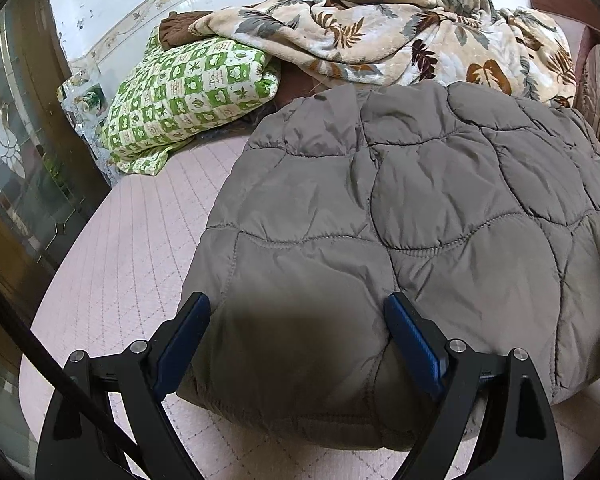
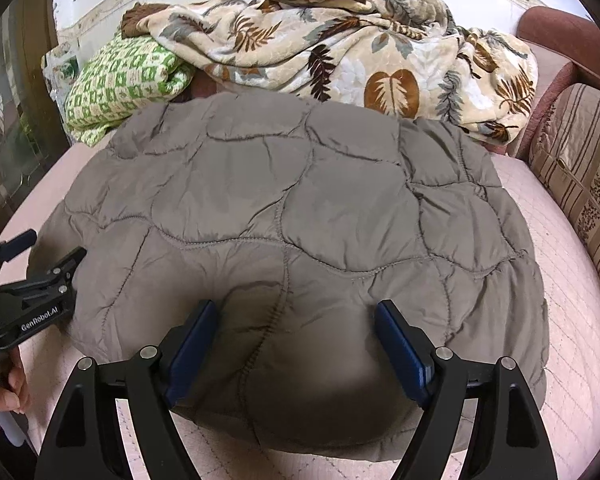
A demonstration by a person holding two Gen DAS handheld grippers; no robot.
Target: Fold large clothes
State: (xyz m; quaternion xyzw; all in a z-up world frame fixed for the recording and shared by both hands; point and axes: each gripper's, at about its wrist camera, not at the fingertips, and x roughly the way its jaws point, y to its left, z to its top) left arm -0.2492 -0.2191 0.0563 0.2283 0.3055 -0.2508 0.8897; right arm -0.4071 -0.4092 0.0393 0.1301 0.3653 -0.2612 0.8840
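Pale pink quilted bedding (image 2: 560,264) covered the whole work surface and was left bare around the garment, presumably to give room for folding. A white wall ran along the far side, a glazed dark-wood door (image 1: 16,168) stood at the left, and a striped cushion (image 2: 580,184) at the right.

A leaf-patterned blanket (image 2: 340,56) was seen bunched along the far edge, with a green checked quilt (image 1: 188,96) folded at its left; both appeared to have been pushed back out of the folding area.

The grey quilted jacket (image 2: 300,216) was laid in the middle of the bedding, back panel up, in a compact mound; sleeves were not visible and were judged to be tucked under. Its near hem bulged toward both cameras.

The left gripper (image 1: 296,320) was held over the near left corner of the jacket, jaws standing wide with fabric bulging up between them; pads (image 1: 412,344) were not seen pinching it. The right gripper (image 2: 296,324) was held likewise over the near hem, further to the right, jaws wide, nothing clamped. Placement at two points along one edge was judged suitable for lifting that edge evenly. Sagging of the thick padding between the grasp points was noted as a risk.

A hand (image 2: 0,396) was recorded at the near left of the right wrist view, holding the left gripper's handle.
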